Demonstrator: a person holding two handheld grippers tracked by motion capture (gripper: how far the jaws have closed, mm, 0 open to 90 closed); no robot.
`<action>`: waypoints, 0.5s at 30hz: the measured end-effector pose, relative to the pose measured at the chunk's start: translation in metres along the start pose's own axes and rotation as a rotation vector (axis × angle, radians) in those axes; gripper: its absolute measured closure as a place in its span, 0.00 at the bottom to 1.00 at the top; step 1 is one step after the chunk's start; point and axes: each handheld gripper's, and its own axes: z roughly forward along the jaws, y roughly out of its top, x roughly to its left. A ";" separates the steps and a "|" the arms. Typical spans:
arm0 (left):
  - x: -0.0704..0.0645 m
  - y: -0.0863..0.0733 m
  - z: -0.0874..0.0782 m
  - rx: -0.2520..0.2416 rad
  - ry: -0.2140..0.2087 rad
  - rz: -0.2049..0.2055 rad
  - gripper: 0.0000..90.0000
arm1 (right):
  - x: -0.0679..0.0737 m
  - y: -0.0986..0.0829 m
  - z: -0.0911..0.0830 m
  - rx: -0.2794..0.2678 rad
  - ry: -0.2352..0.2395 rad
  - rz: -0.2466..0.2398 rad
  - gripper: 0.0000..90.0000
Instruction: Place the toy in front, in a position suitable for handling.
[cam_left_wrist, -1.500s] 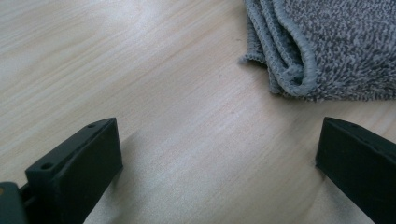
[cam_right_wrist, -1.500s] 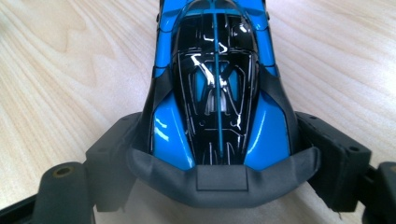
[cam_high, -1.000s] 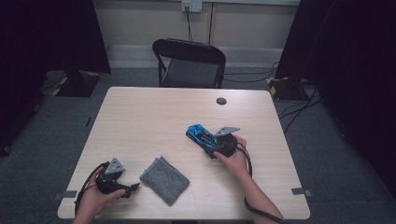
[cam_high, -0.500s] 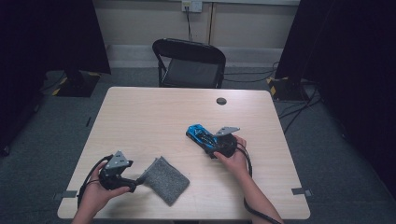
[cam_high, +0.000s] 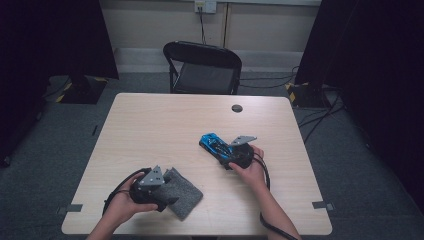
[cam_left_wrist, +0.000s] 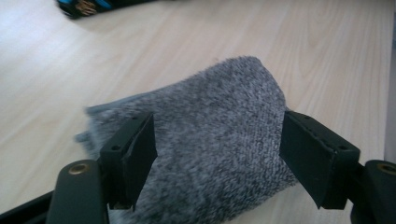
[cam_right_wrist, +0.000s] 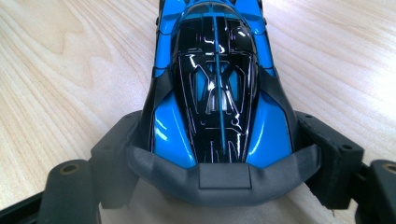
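On the wooden table (cam_high: 150, 125), the left gripper (cam_left_wrist: 217, 154) straddles a grey cloth (cam_left_wrist: 210, 144) near the front edge, jaws spread (not pinching), while the right gripper (cam_right_wrist: 219, 154) clamps a blue toy car (cam_right_wrist: 217, 88) right of centre.

left hand-held gripper (cam_high: 161, 194): slid in from the bench's near-left corner, now right at the grey cloth (cam_high: 182, 192), which sits between its spread jaws in the left gripper view
grey cloth: got nudged a bit, its left edge now tucked under the gripper, near corner looks slightly bunched
left hand (cam_high: 120, 207): came up and to the right along with it
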 end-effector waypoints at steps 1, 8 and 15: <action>-0.001 0.000 0.003 0.008 -0.005 0.004 0.29 | 0.000 0.000 0.000 0.000 0.000 0.000 0.26; -0.001 -0.006 0.025 0.073 -0.014 -0.009 0.24 | 0.000 0.000 0.000 0.000 -0.001 0.001 0.26; 0.003 -0.005 0.028 0.063 -0.009 -0.052 0.23 | 0.000 0.000 0.000 0.000 -0.002 0.001 0.26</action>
